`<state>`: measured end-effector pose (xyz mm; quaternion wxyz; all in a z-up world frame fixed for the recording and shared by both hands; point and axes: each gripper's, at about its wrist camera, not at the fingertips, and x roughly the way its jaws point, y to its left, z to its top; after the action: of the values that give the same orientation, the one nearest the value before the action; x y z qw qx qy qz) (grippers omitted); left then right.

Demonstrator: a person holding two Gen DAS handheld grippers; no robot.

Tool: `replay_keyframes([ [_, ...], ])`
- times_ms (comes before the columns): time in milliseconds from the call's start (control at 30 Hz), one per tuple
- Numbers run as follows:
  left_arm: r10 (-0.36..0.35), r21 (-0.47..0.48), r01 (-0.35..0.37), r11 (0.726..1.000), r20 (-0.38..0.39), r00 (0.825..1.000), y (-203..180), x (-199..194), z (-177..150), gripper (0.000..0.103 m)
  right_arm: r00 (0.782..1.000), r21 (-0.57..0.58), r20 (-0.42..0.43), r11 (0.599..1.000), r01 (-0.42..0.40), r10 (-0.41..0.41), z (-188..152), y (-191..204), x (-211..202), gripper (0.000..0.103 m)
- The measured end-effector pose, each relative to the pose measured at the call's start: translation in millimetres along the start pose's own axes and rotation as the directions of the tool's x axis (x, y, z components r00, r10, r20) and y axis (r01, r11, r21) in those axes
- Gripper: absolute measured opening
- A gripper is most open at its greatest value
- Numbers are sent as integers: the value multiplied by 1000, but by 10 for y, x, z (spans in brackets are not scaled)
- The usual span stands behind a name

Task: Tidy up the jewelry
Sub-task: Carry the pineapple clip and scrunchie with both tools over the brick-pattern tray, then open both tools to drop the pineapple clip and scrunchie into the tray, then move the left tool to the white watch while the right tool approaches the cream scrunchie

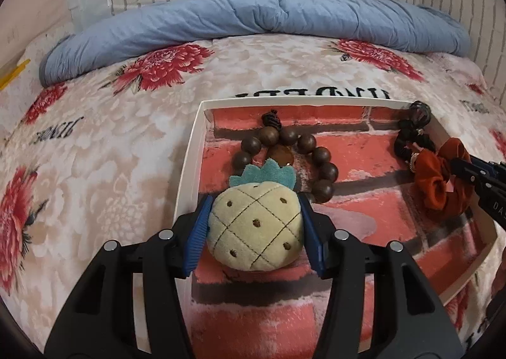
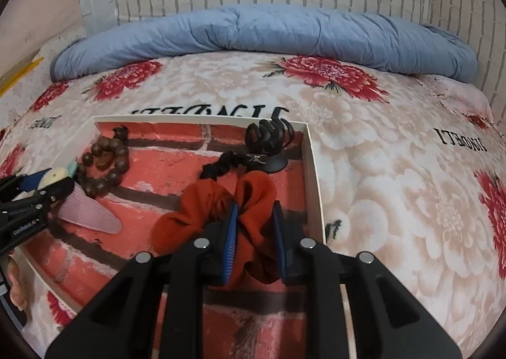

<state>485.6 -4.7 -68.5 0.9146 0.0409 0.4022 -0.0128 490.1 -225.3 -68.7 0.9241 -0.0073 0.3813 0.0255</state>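
**Both tools loaded over the tray**

Left wrist view: left tool [image 1: 254, 229] stands about half open, its blue pads pressed on either side of a plush pineapple [image 1: 255, 229], lower centre of frame. Behind it, a wooden bead bracelet [image 1: 311, 158] lies on the brick-print floor of a white-rimmed tray [image 1: 189, 150]. The tray sits on a floral bedspread [image 1: 95, 144]; a rolled blue quilt [image 1: 253, 17] runs across the top.

Right wrist view: right tool [image 2: 254, 239] is nearly closed, pinching an orange-red scrunchie [image 2: 221, 201] at centre frame, over the tray's right part. Black hair tie [image 2: 221, 163] just beyond it; black claw clip [image 2: 268, 134] at the tray's far right corner. Pink snap clip [image 2: 91, 213] lies at left, partly under the left tool.
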Motion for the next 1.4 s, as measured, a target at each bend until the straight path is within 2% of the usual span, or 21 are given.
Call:
replay_keyframes([
  [133, 25, 29, -25, 999, 0, 1000, -28, 38, 23, 52, 1000, 25, -22, 999, -22, 23, -11, -40, 78, 22],
  [567, 24, 5, -23, 1000, -19, 1000, 4, 58, 2, 56, 999, -51, -30, 999, 16, -17, -55, 0, 148, 27],
  [633, 34, 12, -33, 999, -22, 999, -8, 45, -2, 56, 999, -45, -34, 999, 11, -12, -53, -13, 136, 32],
  [767, 48, 14, -48, 999, -12, 999, -1, -54, 3, 68, 999, -26, -31, 1000, -11, 10, -23, -41, 49, 51],
  [900, 45, 15, -45, 999, 10, 999, -9, -214, 46, 73, 1000, -21, -17, 1000, -23, 22, 28, -58, -105, 61],
  [933, 45, 15, -46, 999, 19, 999, -12, -282, 63, 75, 1000, -18, -11, 1000, -24, 24, 48, -62, -163, 62],
  [1000, 43, 14, -43, 999, 32, 999, -18, -396, 87, 83, 1000, -9, 10, 1000, -29, 29, 87, -79, -308, 73],
  [1100, 40, 3, -40, 999, 73, 997, -19, -635, 102, 94, 999, -8, 43, 1000, -27, 28, 110, -88, -538, 84],
  [1200, 26, -7, -26, 1000, 81, 996, -19, -812, 86, 98, 999, -17, 46, 1000, -26, 26, 86, -94, -734, 90],
  [1400, -3, -14, 4, 1000, 71, 997, -12, -1144, -104, 98, 996, -42, 76, 998, 49, -45, -59, -153, -1152, 92],
])
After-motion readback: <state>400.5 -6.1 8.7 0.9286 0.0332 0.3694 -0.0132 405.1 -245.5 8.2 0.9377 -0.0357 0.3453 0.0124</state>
